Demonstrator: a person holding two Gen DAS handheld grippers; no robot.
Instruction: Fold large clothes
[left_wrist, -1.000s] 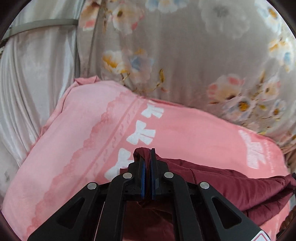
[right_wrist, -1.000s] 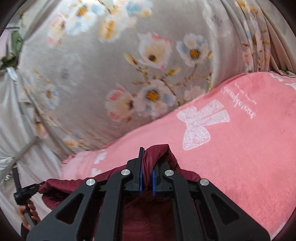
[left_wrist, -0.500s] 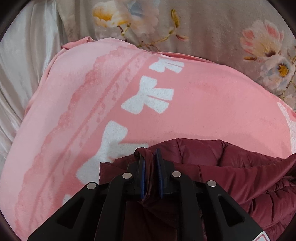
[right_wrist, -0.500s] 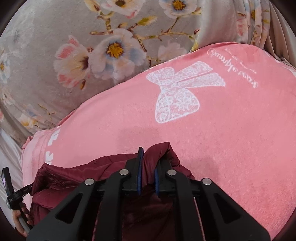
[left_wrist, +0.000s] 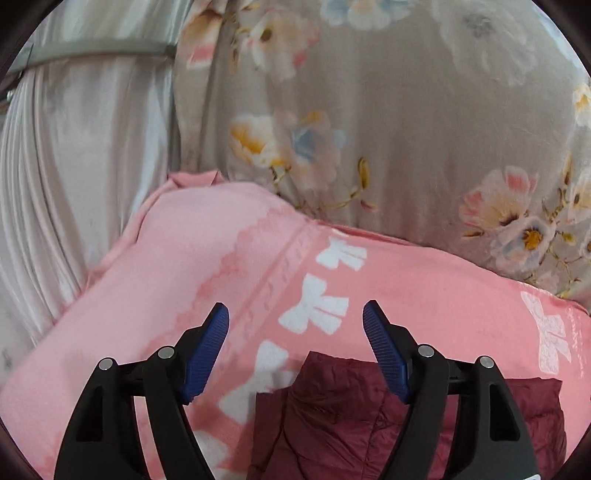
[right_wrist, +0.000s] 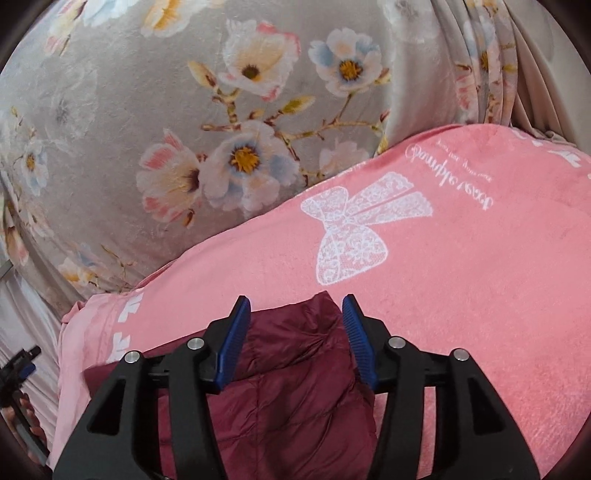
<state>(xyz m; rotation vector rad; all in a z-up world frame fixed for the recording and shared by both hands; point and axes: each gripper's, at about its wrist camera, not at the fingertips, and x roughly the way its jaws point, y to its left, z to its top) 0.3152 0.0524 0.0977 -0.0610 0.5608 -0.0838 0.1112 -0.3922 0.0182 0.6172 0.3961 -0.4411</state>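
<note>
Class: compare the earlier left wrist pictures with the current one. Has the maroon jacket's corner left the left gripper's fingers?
Yes. The maroon jacket now lies on the pink blanket, below the opening left gripper, nothing between its fingers.

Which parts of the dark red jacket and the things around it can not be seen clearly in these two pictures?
- Jacket, left wrist view: its lower part is cut off by the bottom edge and covered by the left gripper, whose jaws are opening.
- Jacket, right wrist view: its near part hides behind the right gripper, jaws opening.
- Writing on the pink blanket: upside down, too small to read.
- What lies under the blanket: covered.
</note>
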